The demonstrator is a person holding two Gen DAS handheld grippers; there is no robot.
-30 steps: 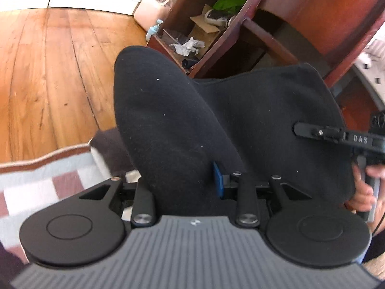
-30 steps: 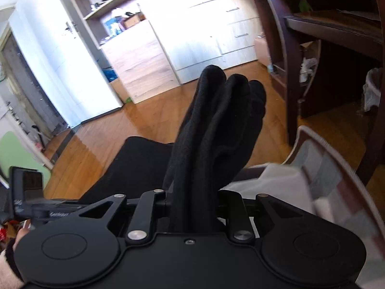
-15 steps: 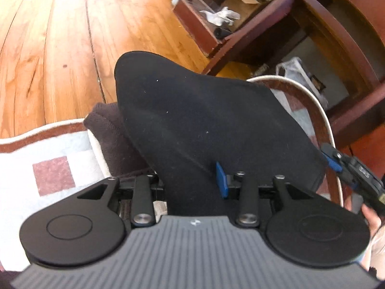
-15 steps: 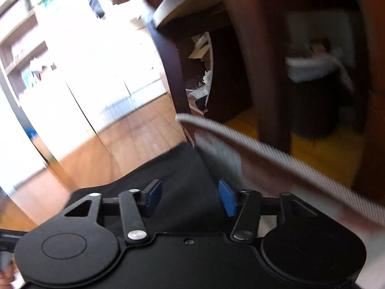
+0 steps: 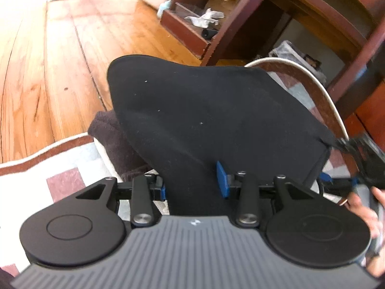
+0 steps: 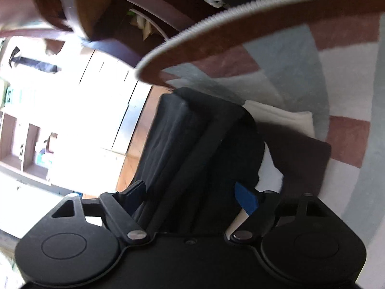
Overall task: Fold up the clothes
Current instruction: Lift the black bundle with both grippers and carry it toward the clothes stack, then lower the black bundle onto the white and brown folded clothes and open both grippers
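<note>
Lowered since the earlier frames, the black garment (image 5: 216, 120) is now brought down toward the checked rug (image 5: 60, 168), where a second ago it was held up in the air by both grippers. The left gripper (image 5: 192, 183) is kept clenched on a bunched fold of the cloth, which rises straight ahead of its jaws and spreads away to the right, so that one end stays controlled while the rest is laid out. The right gripper (image 6: 192, 192) is seen with its jaws opening wide; folded layers of the garment (image 6: 192, 144) lie between them, but the blue pads stand clear of the cloth, so that end is judged to be released. Beyond the left jaws a brown towel-like cloth (image 5: 113, 139) lies on the rug, partly under the black garment. The right gripper is also seen at the far right of the left jaws, gripped by a hand (image 5: 361, 207). A wooden desk (image 5: 300, 24) stands beyond the rug.
</note>
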